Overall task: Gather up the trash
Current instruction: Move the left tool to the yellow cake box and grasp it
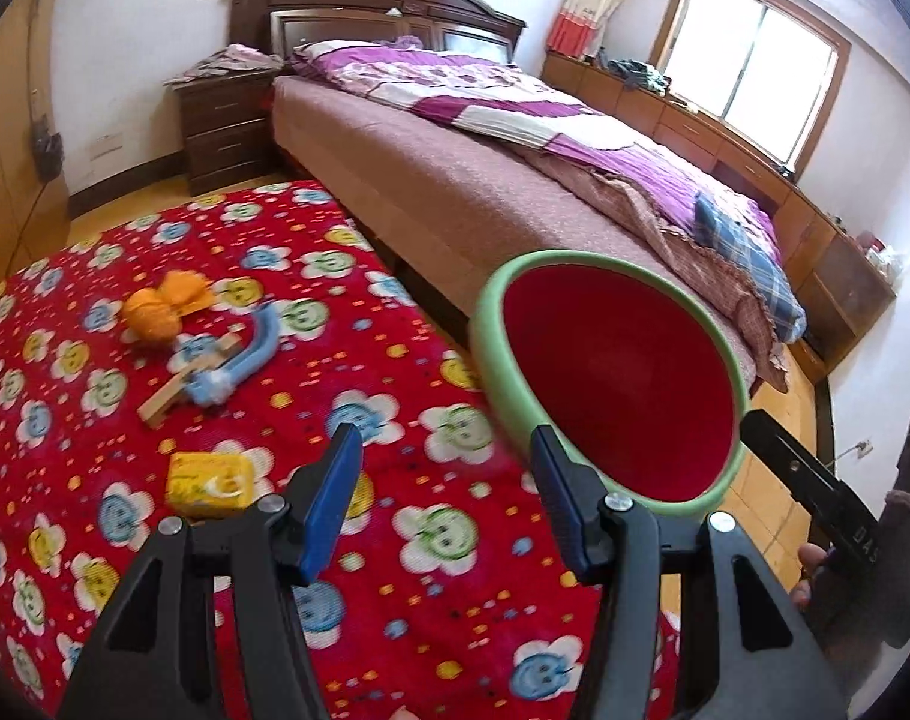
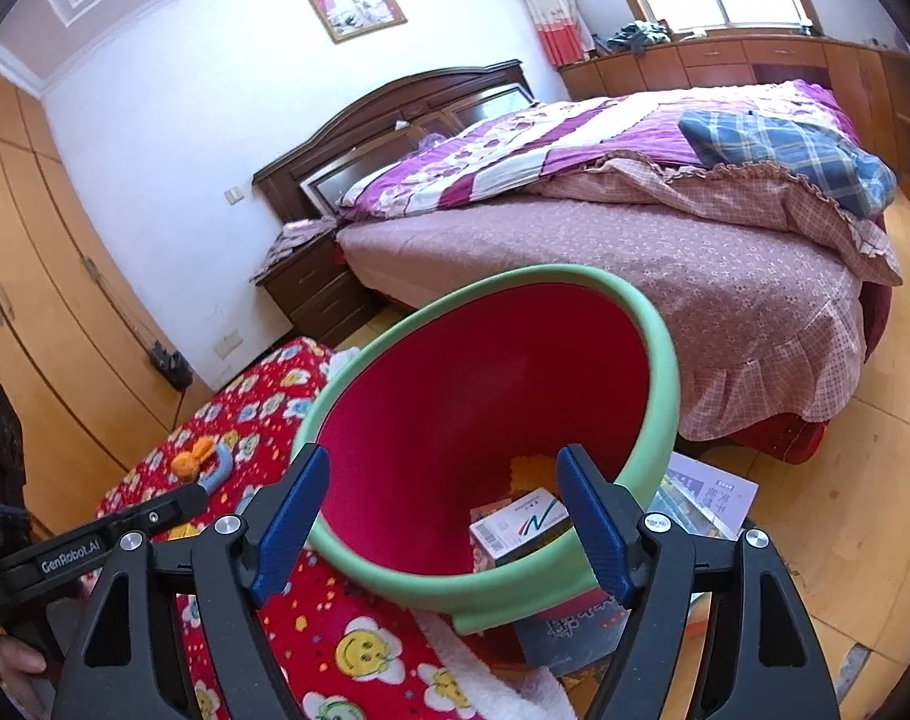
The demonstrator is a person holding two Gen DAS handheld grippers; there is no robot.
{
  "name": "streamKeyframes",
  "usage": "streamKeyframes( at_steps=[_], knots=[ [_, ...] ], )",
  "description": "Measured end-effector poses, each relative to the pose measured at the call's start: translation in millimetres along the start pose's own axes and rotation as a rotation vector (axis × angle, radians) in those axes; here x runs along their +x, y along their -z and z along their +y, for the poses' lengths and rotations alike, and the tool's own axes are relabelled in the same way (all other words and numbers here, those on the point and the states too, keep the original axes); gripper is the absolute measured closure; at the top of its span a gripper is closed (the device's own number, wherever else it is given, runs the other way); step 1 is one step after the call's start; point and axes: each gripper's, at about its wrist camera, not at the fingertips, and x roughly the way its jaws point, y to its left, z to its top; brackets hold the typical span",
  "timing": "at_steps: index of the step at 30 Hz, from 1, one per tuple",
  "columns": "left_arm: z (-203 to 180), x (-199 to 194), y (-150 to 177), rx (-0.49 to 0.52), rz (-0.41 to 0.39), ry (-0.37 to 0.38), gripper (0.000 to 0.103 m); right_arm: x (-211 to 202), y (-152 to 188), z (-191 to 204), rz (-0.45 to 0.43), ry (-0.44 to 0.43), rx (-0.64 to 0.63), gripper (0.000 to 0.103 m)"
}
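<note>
A red bin with a green rim stands tilted at the right edge of the red flowered blanket. My left gripper hovers open over the blanket with nothing between its fingers. A yellow packet lies just left of it. Farther off lie an orange lump and a blue curved piece on a wooden stick. My right gripper is open above the bin's mouth. A white carton and something yellow lie inside the bin, clear of the pads.
A large bed with a purple quilt runs behind the blanket and bin. A dark nightstand stands by the headboard. Books or boxes lie under the bin on the wooden floor. Wardrobe doors line the left wall.
</note>
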Motion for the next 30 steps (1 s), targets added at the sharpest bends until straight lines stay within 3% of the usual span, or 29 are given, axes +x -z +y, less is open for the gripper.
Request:
streamKeyframes(
  at_steps=[4,8,13,17,30],
  knots=[
    [13,-5,4,-0.016,0.005,-0.037,0.044,2,6,8,0.028,0.017,-0.024,0.024],
    [23,-7,8,-0.021,0.008,-0.068,0.032,4,11,13,0.064,0.003,-0.014,0.023],
    [35,-8,16,-0.033,0.007,-0.105,0.031,5,19,19,0.085,0.003,-0.021,0.022],
    [47,-7,19,-0.056,0.009,-0.132,0.021,5,24,24,0.097,0.0,-0.029,0.022],
    [79,23,24,-0.121,0.073,-0.231,0.02,12,33,32,0.122,0.002,-0.054,0.022]
  ],
)
